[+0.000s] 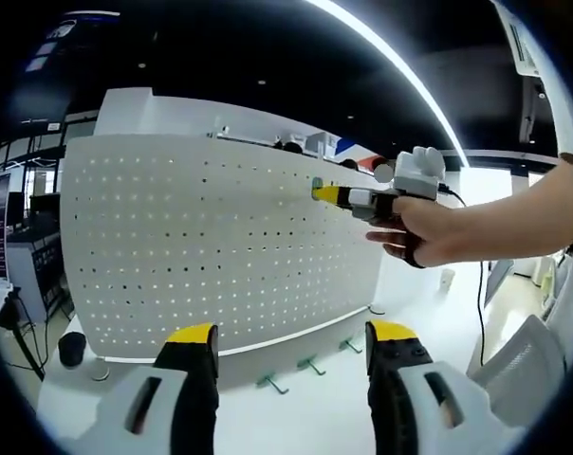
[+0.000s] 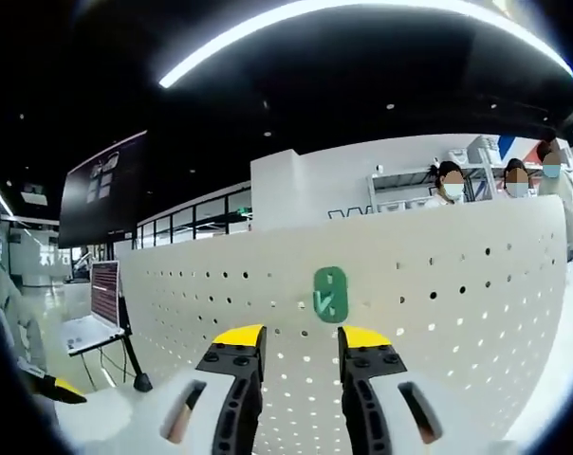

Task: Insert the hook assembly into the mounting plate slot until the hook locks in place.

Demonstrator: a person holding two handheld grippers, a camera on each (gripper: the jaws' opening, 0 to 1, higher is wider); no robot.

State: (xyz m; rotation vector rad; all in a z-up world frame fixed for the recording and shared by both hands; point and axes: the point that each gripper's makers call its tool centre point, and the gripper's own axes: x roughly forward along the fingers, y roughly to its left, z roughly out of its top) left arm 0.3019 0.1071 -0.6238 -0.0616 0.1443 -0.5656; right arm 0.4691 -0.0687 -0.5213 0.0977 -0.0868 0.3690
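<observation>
**Desk:** Where is the hook in this one?

**Photographer:** A green hook (image 2: 329, 293) sits flat against the white pegboard (image 2: 438, 284), high on the board near its right end. In the right gripper view it lies just beyond the yellow tips of the right gripper (image 2: 302, 337), centred above the gap between them. In the left gripper view the same green piece (image 1: 317, 189) shows at the nose of the right gripper (image 1: 330, 194), which a person's hand (image 1: 424, 230) holds up to the board.

**Desk:** Is the gripper clamped on it?

**Photographer:** No. The right jaws stand slightly apart with only board showing between them; the hook is past the tips. Whether the tips touch it, I cannot tell. The left gripper (image 1: 291, 334) is spread wide and holds nothing, down low at the near edge of the board.

**Desk:** And the setting?

**Photographer:** The pegboard stands upright on a white table (image 1: 324, 412). Three more green hooks (image 1: 311, 363) lie in a row on the table at its foot, between the left jaws. A small black cup (image 1: 72, 348) stands at the board's left end. Beyond are a black ceiling with a long light strip (image 2: 362, 14), a laptop (image 2: 97, 308) on a stand at far left, a dark wall screen (image 2: 101, 185), and people behind the board's top edge.
</observation>
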